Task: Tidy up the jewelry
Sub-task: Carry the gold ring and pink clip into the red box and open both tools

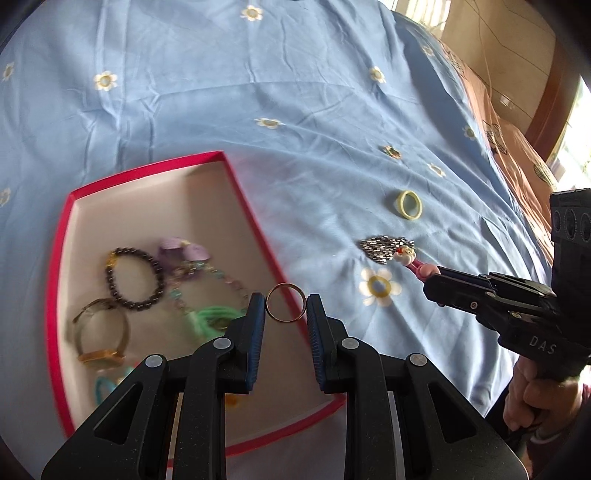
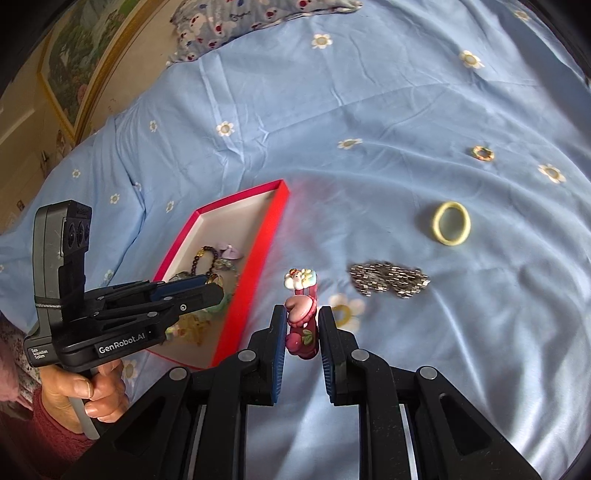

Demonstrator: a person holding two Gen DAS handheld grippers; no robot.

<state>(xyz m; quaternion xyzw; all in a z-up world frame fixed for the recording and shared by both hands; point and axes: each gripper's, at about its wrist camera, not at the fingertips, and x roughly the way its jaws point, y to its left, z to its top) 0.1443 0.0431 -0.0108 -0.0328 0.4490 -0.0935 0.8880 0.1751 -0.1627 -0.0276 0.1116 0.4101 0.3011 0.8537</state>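
Note:
My left gripper (image 1: 286, 308) is shut on a thin gold ring (image 1: 286, 294) and holds it above the right edge of the red box (image 1: 59, 266). In the right wrist view the left gripper (image 2: 216, 286) hangs over the box (image 2: 255, 266). Inside the box lie a dark bead bracelet (image 1: 133, 278), a gold watch (image 1: 101, 341), a green piece (image 1: 212, 317) and purple charms (image 1: 183, 249). My right gripper (image 2: 302, 317) is shut on a pink hair clip (image 2: 302, 325) with cartoon figures, held above the sheet; in the left wrist view the clip (image 1: 408, 258) sticks out of the right gripper (image 1: 430, 275).
On the blue flowered bedsheet (image 1: 258, 74) lie a yellow hair tie (image 1: 409, 205), a pile of silver chain (image 1: 384, 247) and a small multicoloured ring (image 2: 483, 153). A patterned pillow (image 2: 236, 22) lies at the far edge. A person's hand (image 2: 92, 391) grips each handle.

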